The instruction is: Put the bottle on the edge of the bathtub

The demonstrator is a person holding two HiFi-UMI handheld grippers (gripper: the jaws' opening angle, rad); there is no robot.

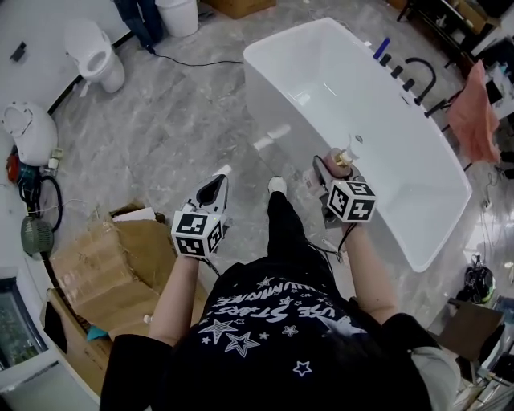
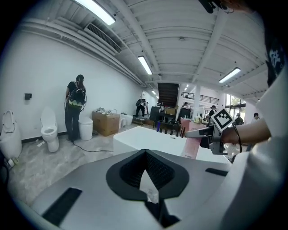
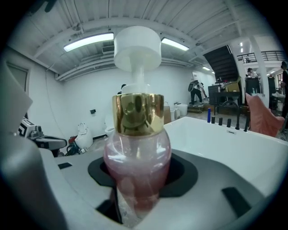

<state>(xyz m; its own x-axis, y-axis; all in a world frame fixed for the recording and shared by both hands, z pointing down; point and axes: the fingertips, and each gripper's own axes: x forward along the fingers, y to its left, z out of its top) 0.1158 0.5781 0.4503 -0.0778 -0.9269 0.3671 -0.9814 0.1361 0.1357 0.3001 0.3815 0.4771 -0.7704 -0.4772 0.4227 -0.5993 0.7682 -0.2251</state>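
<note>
A pink pump bottle [image 1: 340, 160] with a gold collar and white pump head stands upright between the jaws of my right gripper [image 1: 329, 173], which is shut on it. It is held just above the near rim of the white bathtub [image 1: 277, 112]. In the right gripper view the bottle [image 3: 137, 161] fills the middle, with the bathtub [image 3: 225, 143] behind it. My left gripper [image 1: 218, 183] hangs over the grey floor left of the tub, shut with nothing in it. From the left gripper view I see the bottle [image 2: 191, 147] and the tub [image 2: 144, 137] ahead.
Black taps [image 1: 409, 76] and a pink towel [image 1: 474, 108] are at the tub's far side. Cardboard boxes [image 1: 112, 265] lie at my left. A toilet [image 1: 96, 52] and a white bin [image 1: 178, 14] stand at the back, where a person [image 2: 74, 110] stands.
</note>
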